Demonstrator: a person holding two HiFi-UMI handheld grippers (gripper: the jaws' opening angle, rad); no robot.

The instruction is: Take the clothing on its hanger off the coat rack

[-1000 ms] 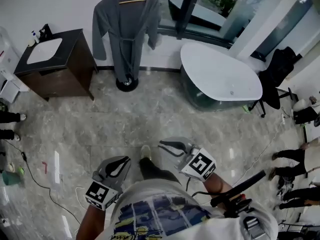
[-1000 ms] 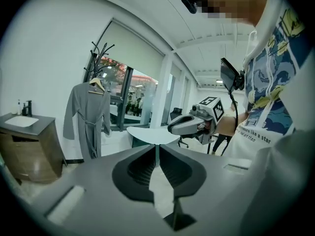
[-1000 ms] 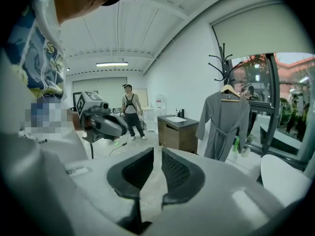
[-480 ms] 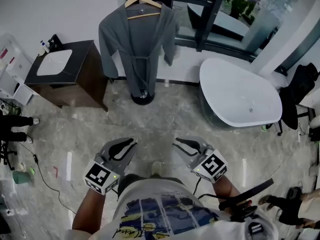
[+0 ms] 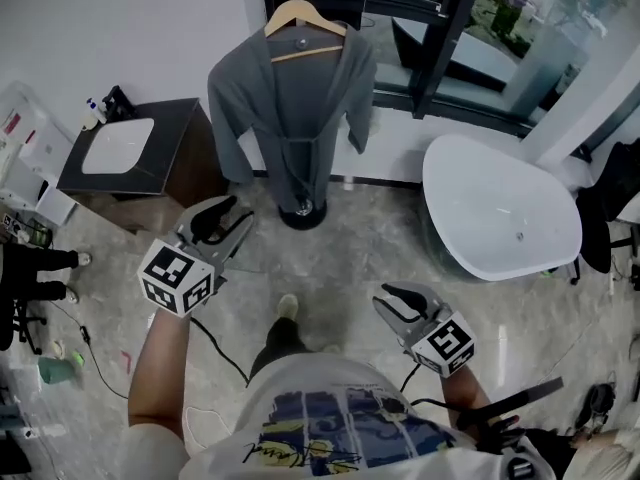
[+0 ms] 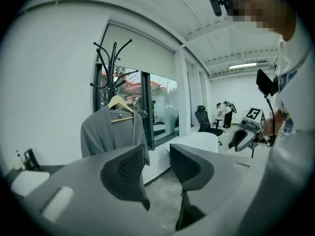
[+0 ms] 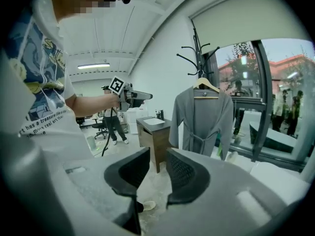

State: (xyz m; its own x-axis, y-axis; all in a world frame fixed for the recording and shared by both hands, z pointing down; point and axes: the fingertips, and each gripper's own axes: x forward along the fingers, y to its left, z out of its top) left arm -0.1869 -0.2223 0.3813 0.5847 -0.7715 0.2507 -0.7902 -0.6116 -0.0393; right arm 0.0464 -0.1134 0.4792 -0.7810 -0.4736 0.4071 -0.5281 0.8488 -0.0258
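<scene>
A grey robe (image 5: 300,98) hangs on a wooden hanger (image 5: 305,20) from a black coat rack, whose round base (image 5: 302,212) stands on the floor by the window. My left gripper (image 5: 238,213) is raised toward the robe, well short of it, and its jaws are opening with nothing between them. My right gripper (image 5: 388,298) is lower and nearer my body, its jaws also opening and empty. The left gripper view shows the robe (image 6: 106,132) beyond the left gripper (image 6: 158,154). In the right gripper view the robe (image 7: 202,117) hangs ahead of the right gripper (image 7: 157,161).
A dark vanity with a white sink (image 5: 130,148) stands left of the rack. A white bathtub (image 5: 500,213) sits to its right, under the window. Cables trail on the floor (image 5: 330,268) at left, near a person's legs (image 5: 40,263).
I have stepped closer to the rack, so the robe looks larger. My left gripper has lifted up and forward toward the robe. Both pairs of jaws stand wider apart.
</scene>
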